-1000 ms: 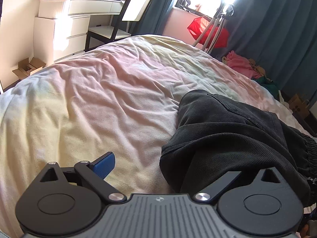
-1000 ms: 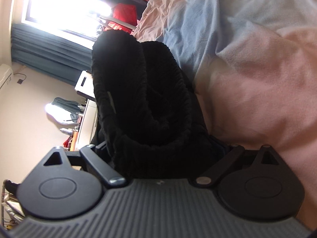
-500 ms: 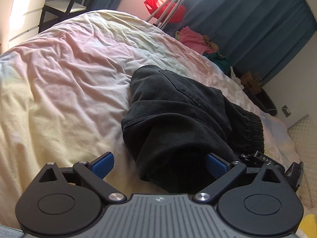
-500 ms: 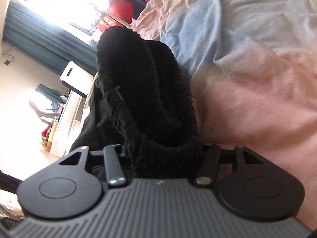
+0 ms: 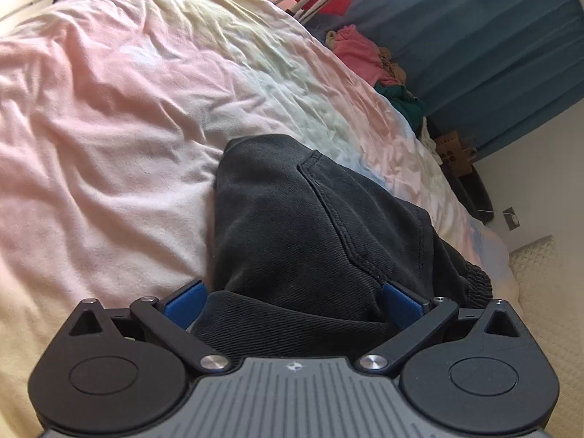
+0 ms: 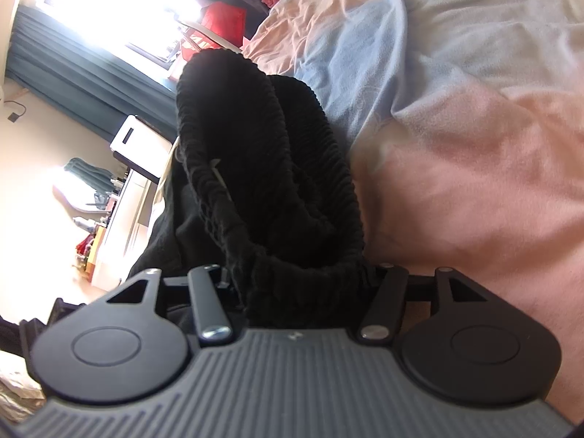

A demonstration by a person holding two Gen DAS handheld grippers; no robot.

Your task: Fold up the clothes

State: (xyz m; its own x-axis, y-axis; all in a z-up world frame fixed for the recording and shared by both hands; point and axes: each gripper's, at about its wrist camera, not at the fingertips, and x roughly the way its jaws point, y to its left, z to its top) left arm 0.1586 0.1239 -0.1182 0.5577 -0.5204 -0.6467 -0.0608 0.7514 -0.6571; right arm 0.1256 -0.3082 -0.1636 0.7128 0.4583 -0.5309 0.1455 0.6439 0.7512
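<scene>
My left tongs (image 5: 294, 301) stood spread around the black corduroy trousers (image 5: 310, 226) low in frame; my right tongs (image 6: 303, 284) pinched their elastic waistband (image 6: 262, 168) on the pastel bed (image 5: 109, 116).

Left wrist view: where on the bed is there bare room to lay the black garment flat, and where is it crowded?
Bare bedspread stretches left of and beyond the black garment, up to the bed's far edge. A narrower strip runs along the garment's right. Crowded: the clothes pile by the blue curtain, off the bed, and the near edge by the left gripper.

Both wrist views sit close over the black trousers (image 5: 310, 226), from opposite ends
</scene>
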